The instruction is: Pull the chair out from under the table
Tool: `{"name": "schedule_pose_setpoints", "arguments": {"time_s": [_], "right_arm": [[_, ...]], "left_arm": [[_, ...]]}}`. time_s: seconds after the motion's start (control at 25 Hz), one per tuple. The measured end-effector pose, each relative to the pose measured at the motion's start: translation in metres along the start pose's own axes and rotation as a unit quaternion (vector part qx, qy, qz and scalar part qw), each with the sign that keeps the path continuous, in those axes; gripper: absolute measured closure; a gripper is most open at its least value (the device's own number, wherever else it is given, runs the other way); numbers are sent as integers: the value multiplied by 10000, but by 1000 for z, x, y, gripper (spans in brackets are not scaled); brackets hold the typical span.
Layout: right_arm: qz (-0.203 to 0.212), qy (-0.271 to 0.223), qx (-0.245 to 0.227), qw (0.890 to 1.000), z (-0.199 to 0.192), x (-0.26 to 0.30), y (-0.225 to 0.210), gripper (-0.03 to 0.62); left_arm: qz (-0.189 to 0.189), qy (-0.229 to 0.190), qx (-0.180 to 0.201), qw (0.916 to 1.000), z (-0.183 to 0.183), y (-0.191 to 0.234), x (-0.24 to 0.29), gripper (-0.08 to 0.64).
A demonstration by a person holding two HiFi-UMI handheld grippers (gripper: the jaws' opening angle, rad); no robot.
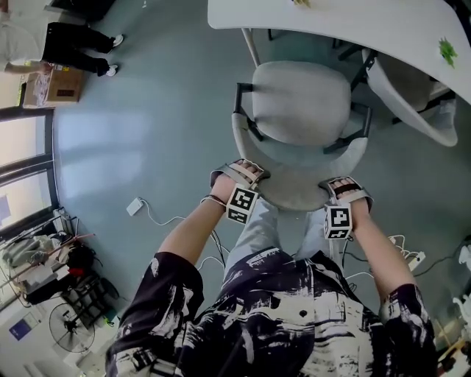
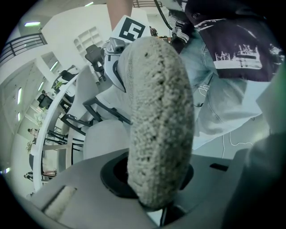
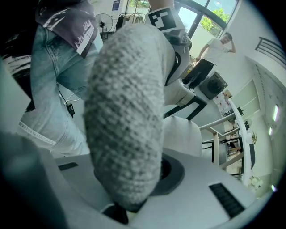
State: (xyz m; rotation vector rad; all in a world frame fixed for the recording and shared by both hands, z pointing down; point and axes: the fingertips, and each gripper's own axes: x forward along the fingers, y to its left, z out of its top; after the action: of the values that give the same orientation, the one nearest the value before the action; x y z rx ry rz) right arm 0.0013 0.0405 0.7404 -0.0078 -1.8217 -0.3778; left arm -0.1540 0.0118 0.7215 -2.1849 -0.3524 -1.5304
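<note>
Two claws (image 1: 246, 173) (image 1: 344, 188), one table (image 1: 331, 18), one chair (image 1: 302, 103), perhaps a second chair (image 1: 412, 99).

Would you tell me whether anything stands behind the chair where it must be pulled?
Both the left gripper and right gripper are shut on the chair backrest. Behind it stand only the person's legs, close by; white cables lie on the floor to either side.

Grey-blue floor (image 1: 147, 132) with the chair (image 1: 302, 103), a cardboard box (image 1: 55, 85), white cables (image 1: 176, 219).
</note>
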Motion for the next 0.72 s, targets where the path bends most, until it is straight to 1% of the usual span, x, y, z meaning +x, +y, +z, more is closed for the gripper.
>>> {"name": "schedule_pose_setpoints", "arguments": {"time_s": [0.32, 0.72], "right_arm": [[55, 48, -112, 9999, 20, -10, 36, 529], [66, 106, -123, 9998, 22, -15, 57, 529]], "left_arm": [[-29, -13, -52, 10000, 14, -40, -9, 477], [-80, 7, -36, 10000, 27, -59, -8, 479]]}}
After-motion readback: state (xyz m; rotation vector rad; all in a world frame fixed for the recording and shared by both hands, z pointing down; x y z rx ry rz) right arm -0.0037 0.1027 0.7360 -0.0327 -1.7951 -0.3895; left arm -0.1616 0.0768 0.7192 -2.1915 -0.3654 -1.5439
